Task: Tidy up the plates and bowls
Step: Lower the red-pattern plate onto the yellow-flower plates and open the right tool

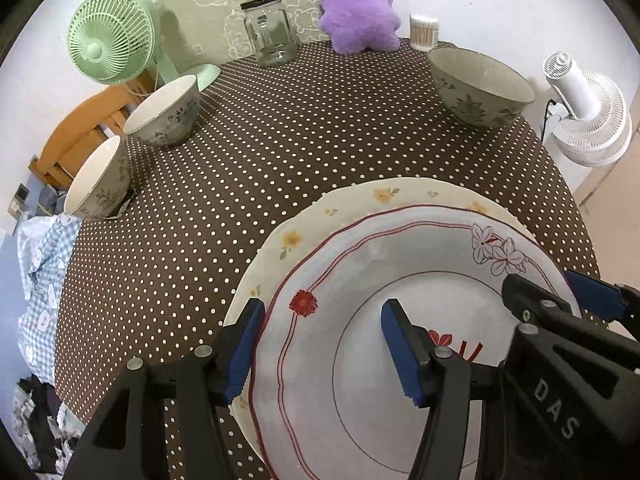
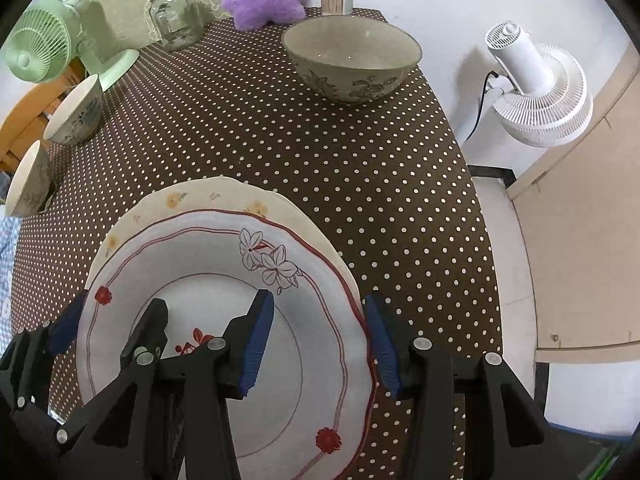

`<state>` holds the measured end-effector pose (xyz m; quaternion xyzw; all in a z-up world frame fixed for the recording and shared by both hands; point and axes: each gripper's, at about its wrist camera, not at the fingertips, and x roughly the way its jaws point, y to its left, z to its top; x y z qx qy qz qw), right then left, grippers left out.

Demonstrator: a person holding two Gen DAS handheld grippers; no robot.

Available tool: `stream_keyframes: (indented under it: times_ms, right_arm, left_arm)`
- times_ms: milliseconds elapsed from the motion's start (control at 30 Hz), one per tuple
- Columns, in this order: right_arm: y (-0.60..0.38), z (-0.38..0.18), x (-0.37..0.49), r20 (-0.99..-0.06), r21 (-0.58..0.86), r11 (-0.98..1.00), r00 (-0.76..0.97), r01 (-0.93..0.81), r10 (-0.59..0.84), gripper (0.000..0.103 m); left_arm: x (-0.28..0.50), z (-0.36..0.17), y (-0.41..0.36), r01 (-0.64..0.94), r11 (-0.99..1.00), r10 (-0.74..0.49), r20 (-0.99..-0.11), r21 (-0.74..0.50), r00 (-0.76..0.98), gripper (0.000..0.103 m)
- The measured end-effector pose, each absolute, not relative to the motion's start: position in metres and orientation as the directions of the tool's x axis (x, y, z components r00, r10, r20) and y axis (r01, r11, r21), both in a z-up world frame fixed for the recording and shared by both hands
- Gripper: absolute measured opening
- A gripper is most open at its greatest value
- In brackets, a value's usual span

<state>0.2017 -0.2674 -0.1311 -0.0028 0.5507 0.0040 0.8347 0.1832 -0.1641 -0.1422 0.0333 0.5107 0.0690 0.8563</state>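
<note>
Left wrist: red-trimmed plate (image 1: 360, 320) stacked on cream plate (image 1: 352, 200), near edge. My left gripper (image 1: 320, 344) and right gripper (image 2: 320, 336) straddle opposite rims, jaws spread, nothing clamped. Glazed ceramic, I'd judge slippery, breakable; pinch rim.

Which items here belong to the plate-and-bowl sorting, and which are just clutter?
Job items:
red-flower plate
yellow-flower plate beneath it
large bowl
two small bowls

Clutter:
green fan
white fan
glass jar
purple plush
toothpick holder
</note>
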Motion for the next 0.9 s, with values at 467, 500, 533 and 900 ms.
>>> stream_keyframes:
  times_ms: [467, 500, 533, 900]
  right_arm:
    - [-0.284, -0.128, 0.184, -0.934, 0.067, 0.998, 0.352, 0.002, 0.062, 0.034]
    - [-0.285, -0.128, 0.183, -0.933, 0.071, 0.997, 0.353, 0.006, 0.065, 0.033]
    - [-0.285, -0.126, 0.184, -0.931, 0.075, 0.997, 0.359, 0.008, 0.067, 0.025]
    - [-0.265, -0.124, 0.196, -0.918, 0.049, 0.997, 0.39, -0.055, 0.067, 0.027]
  left_arm:
    - [0.183, -0.149, -0.17, -0.04, 0.986, 0.164, -0.866, 0.165, 0.472, 0.068]
    - [0.183, -0.149, -0.17, -0.04, 0.986, 0.162, -0.867, 0.162, 0.472, 0.068]
    - [0.183, -0.147, -0.166, -0.045, 0.986, 0.162, -0.869, 0.16, 0.467, 0.068]
    - [0.182, -0.143, -0.132, -0.129, 0.988, 0.13, -0.9, 0.083, 0.417, 0.071]
